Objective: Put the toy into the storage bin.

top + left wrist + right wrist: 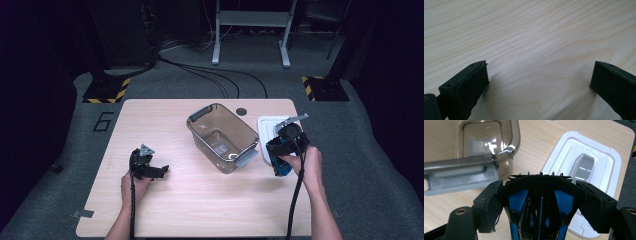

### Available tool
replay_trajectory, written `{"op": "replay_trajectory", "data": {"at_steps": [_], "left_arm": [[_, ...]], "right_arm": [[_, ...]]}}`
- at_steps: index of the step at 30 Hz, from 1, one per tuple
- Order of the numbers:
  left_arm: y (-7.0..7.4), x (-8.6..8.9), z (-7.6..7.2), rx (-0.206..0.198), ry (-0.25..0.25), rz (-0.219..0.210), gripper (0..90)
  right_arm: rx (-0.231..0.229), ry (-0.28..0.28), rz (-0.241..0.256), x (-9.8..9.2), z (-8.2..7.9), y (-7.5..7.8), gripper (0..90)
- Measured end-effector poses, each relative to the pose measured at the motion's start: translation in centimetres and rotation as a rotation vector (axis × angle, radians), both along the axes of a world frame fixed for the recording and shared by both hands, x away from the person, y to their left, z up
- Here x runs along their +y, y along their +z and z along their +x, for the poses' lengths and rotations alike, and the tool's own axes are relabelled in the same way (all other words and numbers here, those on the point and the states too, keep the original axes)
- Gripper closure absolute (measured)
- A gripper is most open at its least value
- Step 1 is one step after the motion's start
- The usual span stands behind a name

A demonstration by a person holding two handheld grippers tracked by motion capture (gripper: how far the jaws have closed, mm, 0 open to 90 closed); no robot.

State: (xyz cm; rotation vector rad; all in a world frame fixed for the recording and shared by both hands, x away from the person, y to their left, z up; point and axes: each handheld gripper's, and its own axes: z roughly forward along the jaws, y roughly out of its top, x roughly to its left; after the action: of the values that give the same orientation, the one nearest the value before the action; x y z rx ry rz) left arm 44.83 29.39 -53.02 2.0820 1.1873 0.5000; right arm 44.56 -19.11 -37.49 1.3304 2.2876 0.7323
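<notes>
Left gripper: low over bare table, jaws spread wide, nothing between. Right gripper: clamped on black-and-blue object, near front right. Beyond: clear bin, centre; white lid just beside, right.

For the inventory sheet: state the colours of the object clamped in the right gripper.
Black and blue object, clearest in the right gripper view.

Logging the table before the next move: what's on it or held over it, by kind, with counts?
Clear bins: 1
White lids: 1
Black and blue objects, held in the right gripper: 1
Total: 3
</notes>
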Motion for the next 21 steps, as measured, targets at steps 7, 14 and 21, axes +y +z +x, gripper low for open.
{"op": "replay_trajectory", "data": {"at_steps": [7,14,21], "left_arm": [[0.0,0.0,0.0,0.000,0.000,0.000,1.3],[0.0,0.0,0.0,0.000,0.000,0.000,1.3],[0.0,0.0,0.0,0.000,0.000,0.000,1.3]], "right_arm": [[-0.023,-0.012,-0.009,0.3,1.4,0.8,24.2],[-0.045,-0.018,-0.010,0.5,2.7,1.6,24.2],[-0.063,-0.029,-0.016,0.9,3.9,2.4,24.2]]}}
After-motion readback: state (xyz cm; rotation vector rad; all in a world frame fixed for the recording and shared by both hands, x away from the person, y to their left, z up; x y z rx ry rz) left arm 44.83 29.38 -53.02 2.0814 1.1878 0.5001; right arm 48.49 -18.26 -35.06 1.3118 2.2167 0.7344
